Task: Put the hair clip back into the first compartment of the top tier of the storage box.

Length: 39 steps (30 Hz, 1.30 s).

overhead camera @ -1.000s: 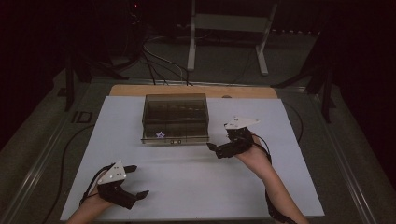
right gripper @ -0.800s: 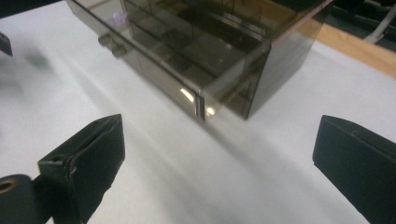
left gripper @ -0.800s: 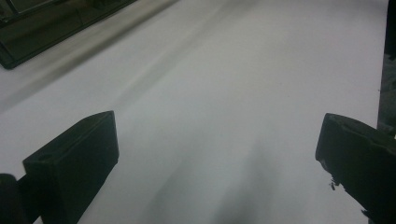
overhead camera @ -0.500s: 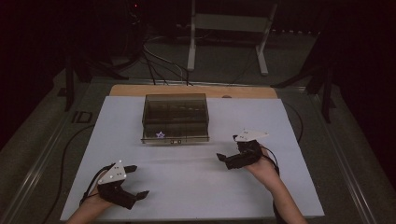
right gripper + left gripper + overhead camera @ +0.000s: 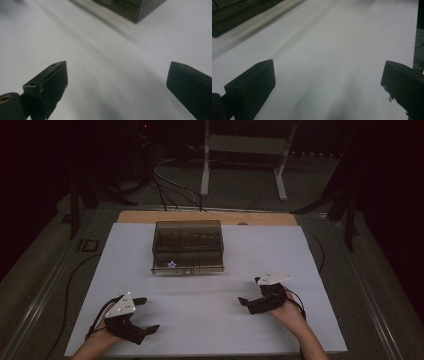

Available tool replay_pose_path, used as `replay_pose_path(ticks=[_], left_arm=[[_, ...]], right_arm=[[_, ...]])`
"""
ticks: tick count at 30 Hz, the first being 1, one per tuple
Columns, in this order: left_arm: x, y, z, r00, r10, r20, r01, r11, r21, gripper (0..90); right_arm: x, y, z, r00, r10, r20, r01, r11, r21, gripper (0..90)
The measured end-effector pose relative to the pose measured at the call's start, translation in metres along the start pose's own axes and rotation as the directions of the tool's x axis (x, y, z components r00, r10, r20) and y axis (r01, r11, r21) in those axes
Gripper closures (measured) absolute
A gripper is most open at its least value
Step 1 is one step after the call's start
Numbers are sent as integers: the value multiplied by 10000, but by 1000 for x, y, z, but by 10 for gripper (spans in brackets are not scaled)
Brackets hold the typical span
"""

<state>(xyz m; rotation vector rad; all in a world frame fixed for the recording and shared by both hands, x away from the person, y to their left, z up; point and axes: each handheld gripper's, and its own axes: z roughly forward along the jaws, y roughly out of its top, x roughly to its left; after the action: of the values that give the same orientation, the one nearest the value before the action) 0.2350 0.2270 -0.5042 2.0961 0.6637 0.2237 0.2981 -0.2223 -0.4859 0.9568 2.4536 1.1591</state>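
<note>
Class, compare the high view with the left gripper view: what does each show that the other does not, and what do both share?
High view alone: the whole smoky clear box, its star sticker, the right gripper, both hands and the floor cables. Left gripper view alone: a close look between the left gripper, its jaws wide apart with nothing between. Both share the white table sheet and part of the box.

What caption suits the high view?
Two open tools, left tool and right tool, rest apart before a smoky clear box.
</note>
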Motion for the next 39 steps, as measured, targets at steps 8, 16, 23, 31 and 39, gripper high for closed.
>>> replay_pose_path(ticks=[8, 16, 23, 31, 39], left_arm=[[0, 0, 0, 10000, 53, 7, -53, 10000, 0, 3], [-1, 1, 0, 10000, 53, 19, -53, 10000, -4, 3], [-1, 1, 0, 10000, 42, 20, -42, 10000, 0, 3], [-1, 1, 1, 10000, 33, 45, -33, 10000, -3, 3], [-1, 0, 1, 10000, 62, 56, -63, 10000, 50, 3]], right_arm=[[6, -19, -14, 9996, -17, -277, 17, 10000, 19, 41], [8, -37, -30, 9997, 171, -178, -169, 9998, 130, 41], [10, -51, -42, 9996, 282, 5, -282, 9996, 93, 41], [10, -61, -48, 9988, 492, 71, -492, 9988, -14, 41], [8, -57, -36, 9993, 298, 235, -298, 9996, -20, 41]])
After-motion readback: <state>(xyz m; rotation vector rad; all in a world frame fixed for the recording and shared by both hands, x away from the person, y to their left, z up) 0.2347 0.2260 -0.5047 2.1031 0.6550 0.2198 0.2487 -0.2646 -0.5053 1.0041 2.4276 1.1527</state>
